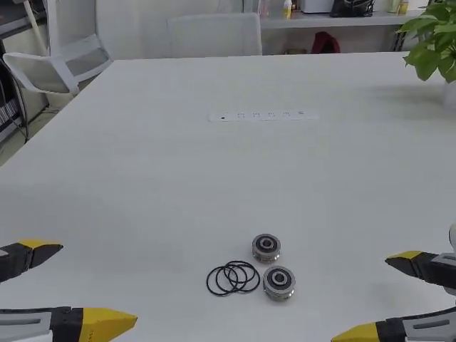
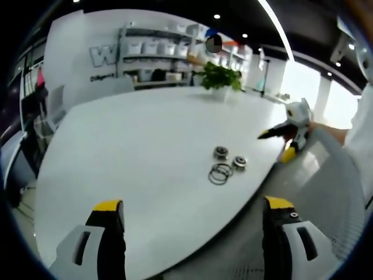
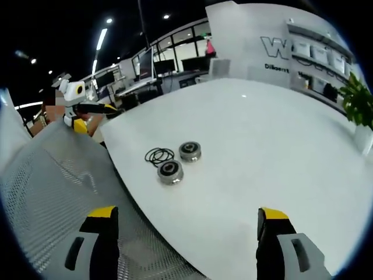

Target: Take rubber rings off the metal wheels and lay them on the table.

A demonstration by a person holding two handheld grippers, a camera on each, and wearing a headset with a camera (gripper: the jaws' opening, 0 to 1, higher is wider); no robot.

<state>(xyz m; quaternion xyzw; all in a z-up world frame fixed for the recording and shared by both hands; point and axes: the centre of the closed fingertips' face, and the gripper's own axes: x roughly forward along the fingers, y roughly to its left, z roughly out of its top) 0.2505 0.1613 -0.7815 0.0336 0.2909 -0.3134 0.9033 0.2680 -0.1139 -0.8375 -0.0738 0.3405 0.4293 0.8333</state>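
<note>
Both my left gripper [image 1: 97, 283] and right gripper [image 1: 361, 298] hang at the near edge of the table [image 1: 214, 164], jaws spread wide and empty, with bare tabletop ahead. Between them, well apart from all fingertips [image 1: 107, 322], lie two metal wheels [image 1: 266, 246] with loose rubber rings [image 1: 232, 278] just left of the nearer one (overlapping, flat). The left gripper view catches the right gripper side-on, off the table's edge.

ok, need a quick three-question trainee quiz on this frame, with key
1. How many round metal wheels sit on the white table? A one, B two, C four.
2. True or false: the black rubber rings are held in a gripper.
3. Fill in: the jaws of the left gripper and right gripper are both ____.
Key: 1 B. 2 false, they lie on the table beside the wheels. 3 open.
</note>
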